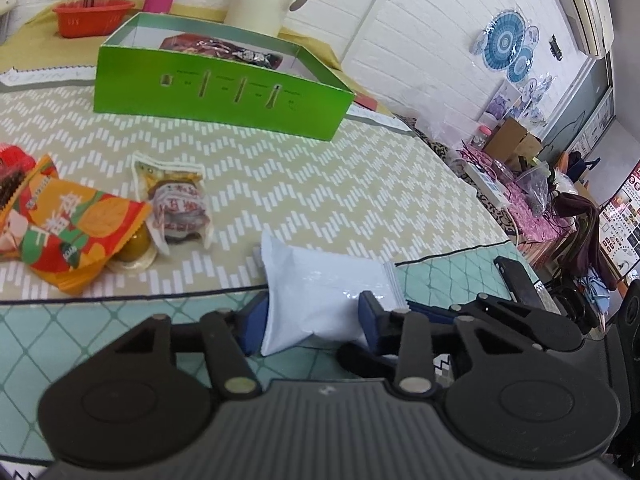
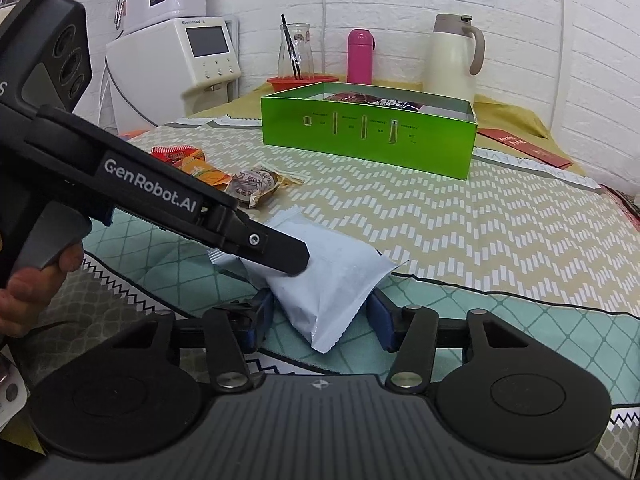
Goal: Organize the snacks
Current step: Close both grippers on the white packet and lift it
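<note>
A pale blue snack packet lies at the near edge of the patterned table mat. My left gripper is shut on it, a blue pad against each side. In the right wrist view one of its black fingers lies across the packet's top. My right gripper holds the packet's near end, its pads against both edges. Further back stands an open green box with dark red packets inside. An orange packet and a clear-wrapped snack lie to the left.
Behind the box stand a cream jug, a pink bottle, a glass carafe and a red basket. A white dispenser sits at the back left. A black phone lies near the table's right edge. A hand holds the left gripper.
</note>
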Available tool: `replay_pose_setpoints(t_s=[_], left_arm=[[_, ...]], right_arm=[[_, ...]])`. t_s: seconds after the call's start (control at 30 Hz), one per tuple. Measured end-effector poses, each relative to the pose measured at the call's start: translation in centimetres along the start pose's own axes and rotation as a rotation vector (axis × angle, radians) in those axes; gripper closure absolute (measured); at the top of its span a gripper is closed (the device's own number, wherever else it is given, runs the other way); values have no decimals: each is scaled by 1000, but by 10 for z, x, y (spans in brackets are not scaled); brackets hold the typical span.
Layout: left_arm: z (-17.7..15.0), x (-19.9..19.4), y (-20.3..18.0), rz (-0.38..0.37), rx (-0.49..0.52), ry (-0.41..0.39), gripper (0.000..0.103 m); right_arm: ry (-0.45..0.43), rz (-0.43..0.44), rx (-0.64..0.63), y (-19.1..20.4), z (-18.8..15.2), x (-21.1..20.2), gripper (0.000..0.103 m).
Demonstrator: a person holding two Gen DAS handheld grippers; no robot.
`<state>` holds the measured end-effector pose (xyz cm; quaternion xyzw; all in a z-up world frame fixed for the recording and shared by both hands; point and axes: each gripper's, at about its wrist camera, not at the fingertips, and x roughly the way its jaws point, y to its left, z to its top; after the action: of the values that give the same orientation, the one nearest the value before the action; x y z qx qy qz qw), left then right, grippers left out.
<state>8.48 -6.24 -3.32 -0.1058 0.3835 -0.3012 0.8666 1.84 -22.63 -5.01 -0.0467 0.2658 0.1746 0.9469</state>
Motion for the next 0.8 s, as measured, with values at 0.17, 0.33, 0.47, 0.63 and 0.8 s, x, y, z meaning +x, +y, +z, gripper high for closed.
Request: replay_pose_setpoints(t_s=[0.17,0.33,0.47,0.63,0.8], left_arm=[[0,-4,-4,3,2,-5,72],[8,-13,-9,-3,13,-44,73],[30,-20,-11,-18,22,-102,73],[66,-21,-11,-29,30,-172,73],[103,-10,-9,-24,40,-210,73]], right_arm=[[3,4,-8,1,1,-3,28],[-26,-4,-30,2,8,-8,30],[-79,-13,-62,-4,28,-10,31],[-148,-28,-90,-17,57,-3,31],[-192,-44,-104,-34,83,14,32]])
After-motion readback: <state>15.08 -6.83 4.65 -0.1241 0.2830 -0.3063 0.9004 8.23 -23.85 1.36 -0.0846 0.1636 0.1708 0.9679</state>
